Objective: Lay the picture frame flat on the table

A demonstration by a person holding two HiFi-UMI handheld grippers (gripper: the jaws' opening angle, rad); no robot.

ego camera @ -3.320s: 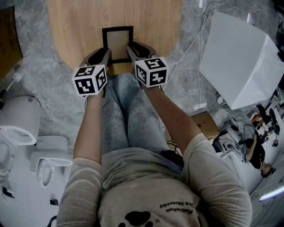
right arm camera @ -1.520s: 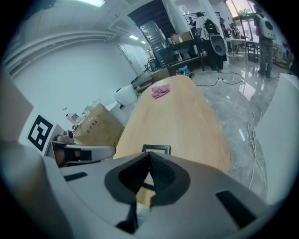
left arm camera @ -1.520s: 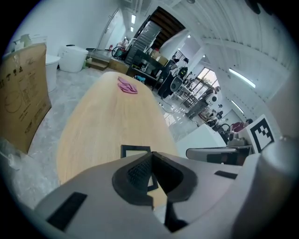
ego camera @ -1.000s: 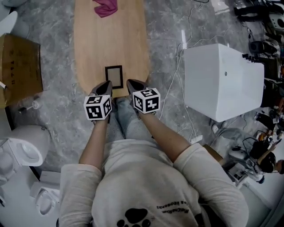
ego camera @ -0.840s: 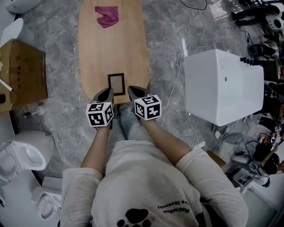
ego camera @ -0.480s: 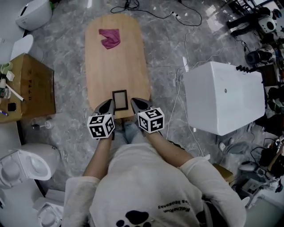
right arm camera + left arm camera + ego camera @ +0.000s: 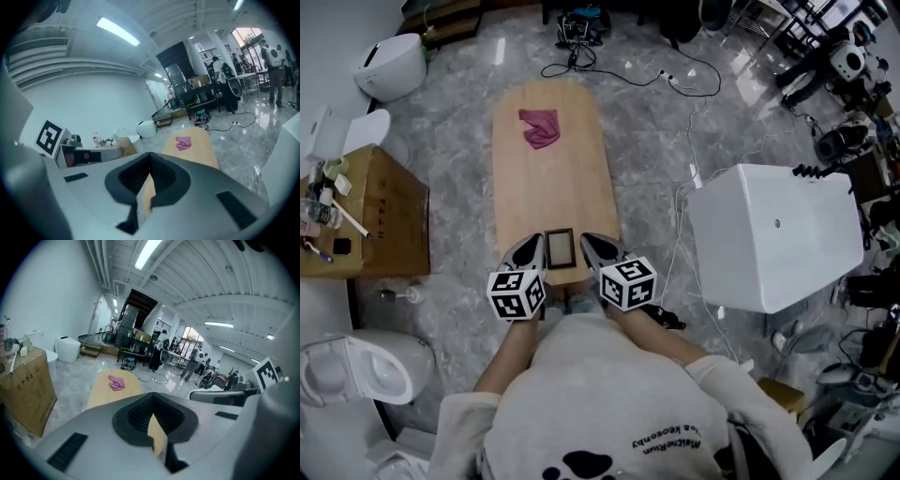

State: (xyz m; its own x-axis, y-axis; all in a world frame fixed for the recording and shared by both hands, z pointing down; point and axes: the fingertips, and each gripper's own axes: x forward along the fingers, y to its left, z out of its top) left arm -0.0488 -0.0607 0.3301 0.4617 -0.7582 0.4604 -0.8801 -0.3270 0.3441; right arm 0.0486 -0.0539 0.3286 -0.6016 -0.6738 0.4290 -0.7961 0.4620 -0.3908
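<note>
At near edge of table (image 7: 553,187): picture frame (image 7: 560,249) flat.

My tee's (image 7: 619,398) beige, short sleeves, black paw print (image 7: 581,463); left gripper (image 7: 528,248) and right gripper (image 7: 590,246) grey, black-and-white marker cubes (image 7: 517,293).

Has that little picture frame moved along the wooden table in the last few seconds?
No. The picture frame still sits at the near end of the table; only the head view has pulled back.
</note>
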